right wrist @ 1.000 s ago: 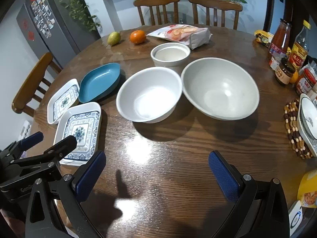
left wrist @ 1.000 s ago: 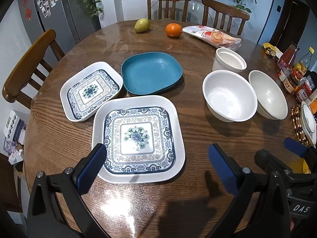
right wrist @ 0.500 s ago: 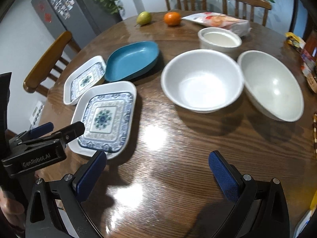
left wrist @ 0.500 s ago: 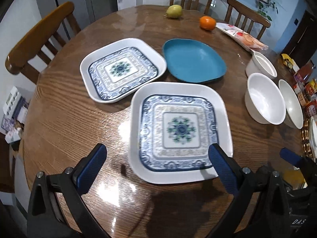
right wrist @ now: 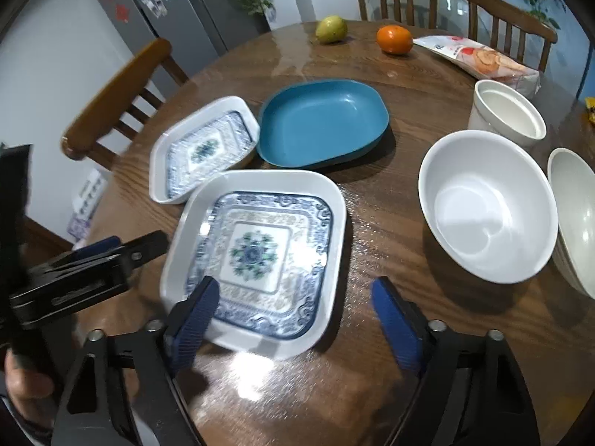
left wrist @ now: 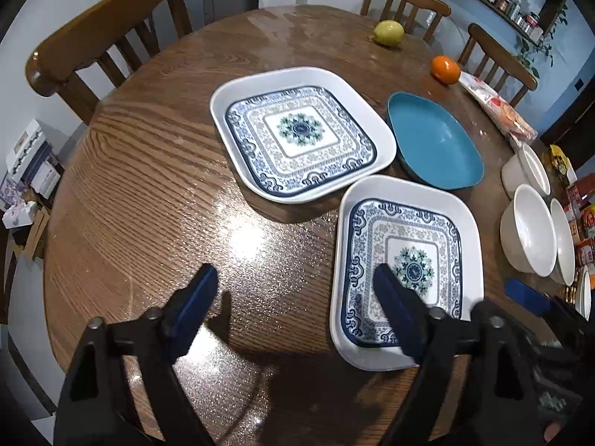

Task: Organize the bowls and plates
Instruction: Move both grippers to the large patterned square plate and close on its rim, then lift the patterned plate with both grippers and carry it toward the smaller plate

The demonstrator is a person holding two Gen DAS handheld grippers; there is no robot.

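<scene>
Two square white plates with blue patterns lie on the round wooden table: a near one [left wrist: 407, 260] [right wrist: 256, 256] and a far one [left wrist: 297, 133] [right wrist: 202, 148]. A blue dish [left wrist: 433, 141] [right wrist: 323, 122] sits behind them. Two white bowls [right wrist: 487, 204] [right wrist: 574, 215] and a small white cup [right wrist: 507, 113] stand to the right. My left gripper [left wrist: 293, 301] is open above the table, left of the near plate, with its right finger over it. My right gripper [right wrist: 293, 312] is open over the near plate's front right edge.
A pear [right wrist: 331, 29], an orange [right wrist: 395, 39] and a snack bag [right wrist: 479, 57] lie at the table's far side. Wooden chairs [left wrist: 108, 37] stand around it. Bottles and jars [left wrist: 580, 215] crowd the right edge.
Both grippers have moved left and forward. The left one now points at the table left of the near plate. The right one has come over the near plate's front edge.
</scene>
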